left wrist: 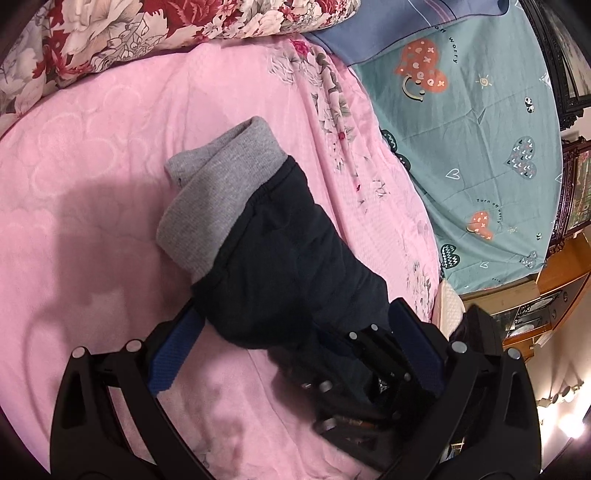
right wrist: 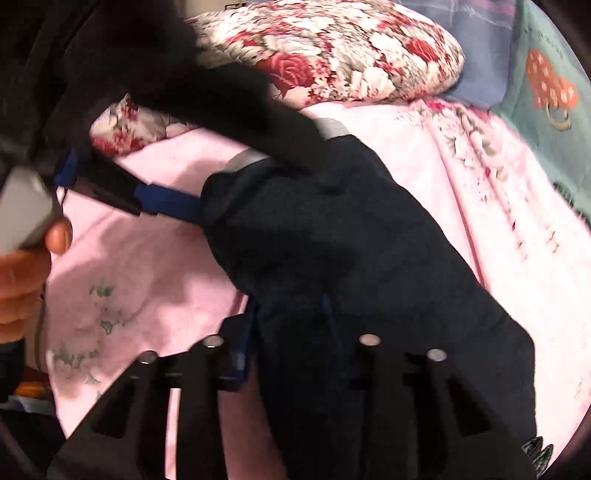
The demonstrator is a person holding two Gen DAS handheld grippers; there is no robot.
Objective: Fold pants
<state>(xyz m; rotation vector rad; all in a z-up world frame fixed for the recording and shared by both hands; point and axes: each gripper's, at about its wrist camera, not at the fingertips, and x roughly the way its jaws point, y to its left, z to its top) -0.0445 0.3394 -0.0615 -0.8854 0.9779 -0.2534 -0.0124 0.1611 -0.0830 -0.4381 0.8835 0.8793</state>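
The dark navy padded pants (left wrist: 288,266) with a grey ribbed band (left wrist: 218,192) lie bunched on the pink bed cover (left wrist: 92,184). My left gripper (left wrist: 295,332) stands wide open around the near end of the bundle, its blue-padded fingers (left wrist: 173,354) on either side of it. In the right wrist view the pants (right wrist: 351,258) fill the middle. My right gripper (right wrist: 288,314) is closed on a fold of the dark fabric, with cloth draped over its fingers. The left gripper's blue finger (right wrist: 166,203) shows at the pants' left edge.
A red and white floral quilt (left wrist: 147,33) is piled at the far side of the bed. A teal sheet with hearts (left wrist: 480,147) and a blue cloth (left wrist: 388,29) lie to the right. Wooden furniture (left wrist: 554,295) stands beyond the bed edge. A hand (right wrist: 22,288) grips the left tool.
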